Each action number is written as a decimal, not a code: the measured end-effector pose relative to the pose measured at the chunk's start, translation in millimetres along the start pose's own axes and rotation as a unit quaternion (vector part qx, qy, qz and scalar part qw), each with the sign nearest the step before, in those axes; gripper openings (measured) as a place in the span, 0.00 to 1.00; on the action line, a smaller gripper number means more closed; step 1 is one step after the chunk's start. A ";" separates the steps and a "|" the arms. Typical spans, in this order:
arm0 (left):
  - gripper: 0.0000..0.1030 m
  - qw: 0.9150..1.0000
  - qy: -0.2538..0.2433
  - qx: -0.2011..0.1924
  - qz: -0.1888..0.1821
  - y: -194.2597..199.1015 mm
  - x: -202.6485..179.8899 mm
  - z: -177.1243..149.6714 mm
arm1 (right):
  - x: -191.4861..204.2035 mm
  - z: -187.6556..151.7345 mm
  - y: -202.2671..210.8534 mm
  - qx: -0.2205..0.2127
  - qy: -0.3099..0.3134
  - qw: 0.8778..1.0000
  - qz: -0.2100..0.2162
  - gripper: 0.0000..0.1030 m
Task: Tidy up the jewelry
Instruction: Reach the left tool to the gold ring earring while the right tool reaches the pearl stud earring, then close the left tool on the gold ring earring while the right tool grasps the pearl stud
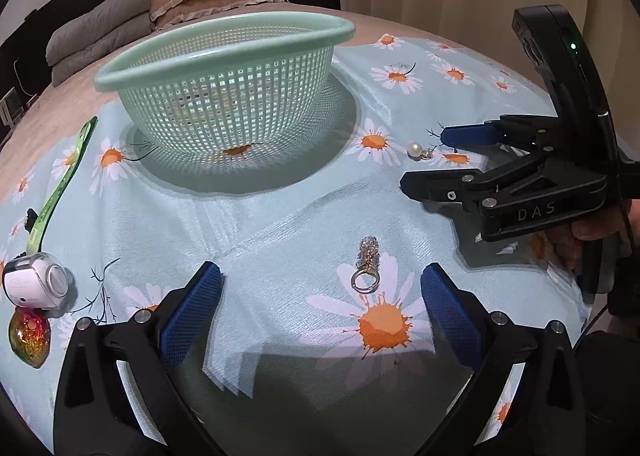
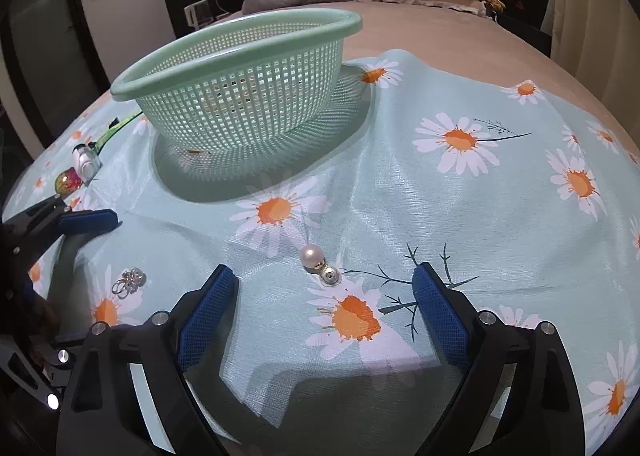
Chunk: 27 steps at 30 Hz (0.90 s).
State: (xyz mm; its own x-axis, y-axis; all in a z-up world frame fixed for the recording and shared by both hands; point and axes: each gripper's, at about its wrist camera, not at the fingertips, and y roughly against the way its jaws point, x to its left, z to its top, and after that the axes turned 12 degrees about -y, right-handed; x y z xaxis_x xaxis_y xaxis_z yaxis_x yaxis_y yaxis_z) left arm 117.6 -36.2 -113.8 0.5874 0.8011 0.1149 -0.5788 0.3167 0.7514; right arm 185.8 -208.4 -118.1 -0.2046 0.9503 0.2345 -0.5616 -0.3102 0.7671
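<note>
Both grippers spread wide and empty over the daisy-print pale blue cloth on the bed: left gripper frames the small sparkly crystal charm on a metal ring, right gripper frames the white pearl earring with its silver stud back. Pale green plastic mesh basket stands upright behind them, well apart from both pieces. Both look light, hard and small; the pearl likely rolls and slips (round, glossy), so pinch across its middle, and take the charm by its faceted body, not the thin ring.
</note>
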 end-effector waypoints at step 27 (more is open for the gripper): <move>0.10 1.000 0.003 0.004 -0.006 38.6 -7.9 -9.1 | -24.0 -26.3 73.4 -0.026 -0.045 0.998 -0.022 0.11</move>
State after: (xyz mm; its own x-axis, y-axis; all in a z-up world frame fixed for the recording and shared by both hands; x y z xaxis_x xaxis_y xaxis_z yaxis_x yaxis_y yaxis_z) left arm 85.5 -25.7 -91.7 0.5911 0.8002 0.1017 -0.5671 0.3225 0.7579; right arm 128.4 -254.6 -83.0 -0.1061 0.9609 0.2558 -0.6096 -0.2661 0.7467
